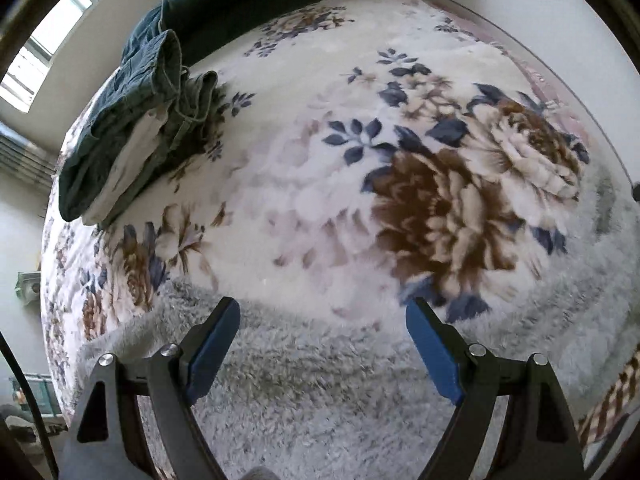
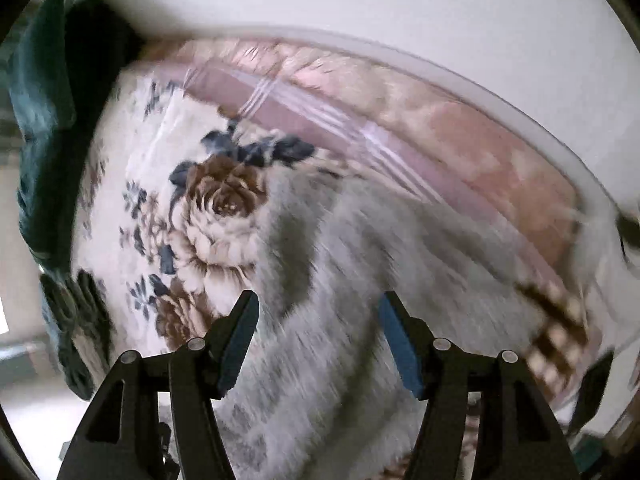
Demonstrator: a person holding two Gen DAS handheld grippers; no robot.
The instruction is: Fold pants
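A grey fluffy garment (image 1: pixel 304 380) lies spread on the near part of the bed, over a floral blanket (image 1: pixel 320 140). My left gripper (image 1: pixel 322 304) hangs over it, pointing steeply down, jaws wide apart and nothing between the blue pads. In the blurred right wrist view the same grey fluffy garment (image 2: pixel 340 280) runs under my right gripper (image 2: pixel 318 296), which is open and holds nothing. A folded stack of dark green clothing (image 1: pixel 132 128) with a white layer in it sits at the blanket's far left.
Dark teal bedding (image 2: pixel 40 140) is heaped along the far left of the bed. A pink plaid sheet (image 2: pixel 400 132) edges the bed against a white wall (image 2: pixel 400 20). A brown-and-white checked cloth (image 2: pixel 556 332) lies at the right. A window (image 1: pixel 48 40) is at the far left.
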